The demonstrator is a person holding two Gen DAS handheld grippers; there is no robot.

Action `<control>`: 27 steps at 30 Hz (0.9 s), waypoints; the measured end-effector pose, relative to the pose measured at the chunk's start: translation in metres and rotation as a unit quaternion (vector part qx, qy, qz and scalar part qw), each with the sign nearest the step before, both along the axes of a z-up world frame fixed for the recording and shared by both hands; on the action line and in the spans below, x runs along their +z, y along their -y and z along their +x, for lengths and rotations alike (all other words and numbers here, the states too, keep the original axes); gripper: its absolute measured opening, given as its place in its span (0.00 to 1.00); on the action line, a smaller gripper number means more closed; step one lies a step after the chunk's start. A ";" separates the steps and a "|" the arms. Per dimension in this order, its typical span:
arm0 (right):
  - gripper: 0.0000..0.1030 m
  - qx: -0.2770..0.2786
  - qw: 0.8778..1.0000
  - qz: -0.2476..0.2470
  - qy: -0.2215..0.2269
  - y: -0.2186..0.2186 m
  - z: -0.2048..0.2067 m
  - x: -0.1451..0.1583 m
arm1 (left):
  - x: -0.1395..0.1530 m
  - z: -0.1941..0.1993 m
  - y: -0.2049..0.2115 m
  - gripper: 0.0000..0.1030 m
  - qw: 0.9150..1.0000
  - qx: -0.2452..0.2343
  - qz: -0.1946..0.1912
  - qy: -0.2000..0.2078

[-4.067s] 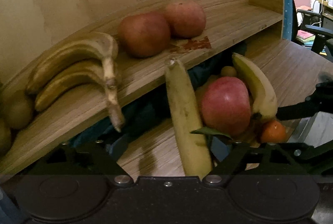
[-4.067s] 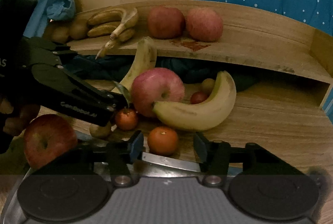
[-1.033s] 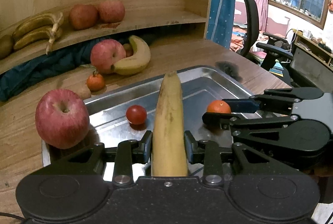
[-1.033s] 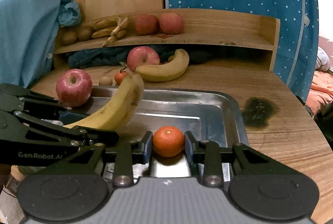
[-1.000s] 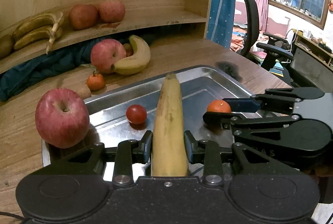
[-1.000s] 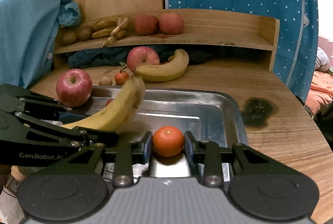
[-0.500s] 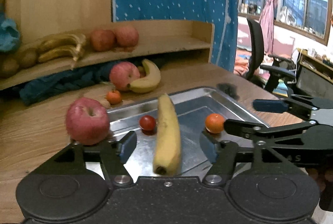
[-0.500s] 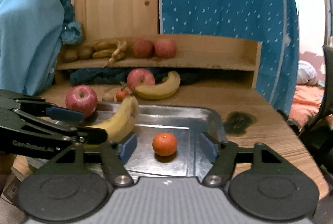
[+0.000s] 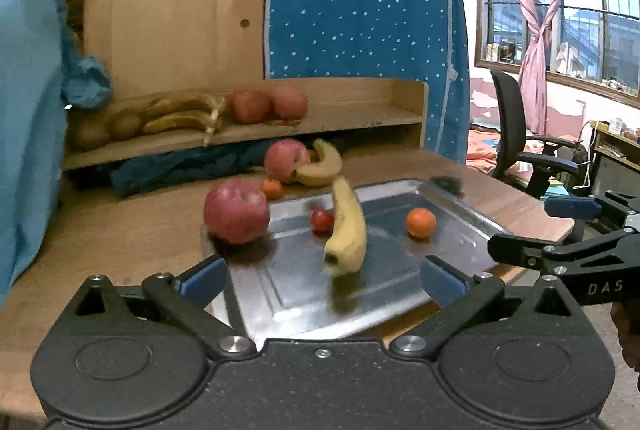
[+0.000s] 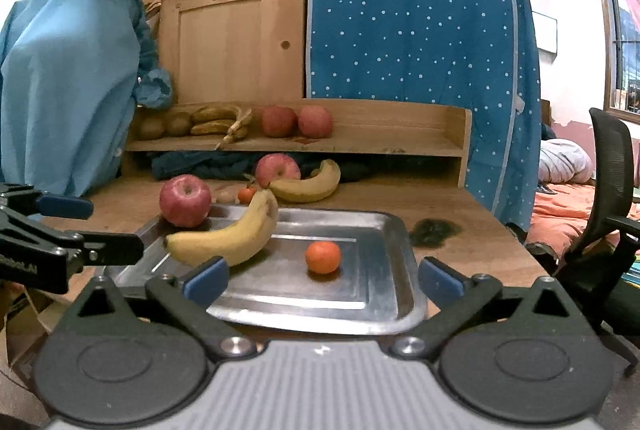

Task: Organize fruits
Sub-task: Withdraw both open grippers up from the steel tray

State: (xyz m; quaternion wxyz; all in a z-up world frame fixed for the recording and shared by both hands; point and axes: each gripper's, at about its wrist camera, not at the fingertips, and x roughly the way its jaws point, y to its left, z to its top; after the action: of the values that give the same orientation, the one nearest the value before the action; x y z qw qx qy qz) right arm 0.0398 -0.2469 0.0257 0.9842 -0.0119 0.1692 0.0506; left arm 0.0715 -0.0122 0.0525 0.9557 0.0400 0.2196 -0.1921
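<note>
a shiny rectangular metal tray sits on a round wooden table, and inside it lie a long curved yellow banana, a small round orange tangerine and, seen from the left camera, a small red tomato. a large red apple rests at the tray's far left corner, touching the rim. the left gripper and the right gripper both hang near the tray's front edge with their blue-padded jaws spread wide and nothing between them. the banana looks soft and easily bruised, light enough for one gripper, and is probably best pinched gently across its thick middle rather than at the stem or tip; the tangerine is round, smooth and likely to roll, so a grip would need to close squarely on its widest part. compared with a second ago, the left gripper no longer clamps the banana and the right no longer clamps the tangerine; both fruits now lie loose in the tray and both grippers have pulled back and risen. more fruit waits beyond the tray: a second red apple touching a second yellow banana on the table.
</note>
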 end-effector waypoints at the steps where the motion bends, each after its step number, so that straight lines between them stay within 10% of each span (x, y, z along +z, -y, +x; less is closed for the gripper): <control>1: 1.00 -0.001 1.000 0.001 -0.002 -0.001 -0.003 -0.002 | -0.003 -0.004 -0.001 0.99 1.000 0.003 0.000 -0.005; 27: 1.00 0.009 0.999 0.003 -0.040 -0.010 -0.013 -0.031 | -0.032 -0.012 -0.013 0.99 0.999 0.033 0.014 -0.040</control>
State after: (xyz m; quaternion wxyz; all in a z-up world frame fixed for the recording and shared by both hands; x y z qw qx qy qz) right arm 0.0264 -0.2368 -0.0051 0.9762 -0.0086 0.2081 0.0602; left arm 0.0600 0.0012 0.0206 0.9513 0.0386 0.2611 -0.1591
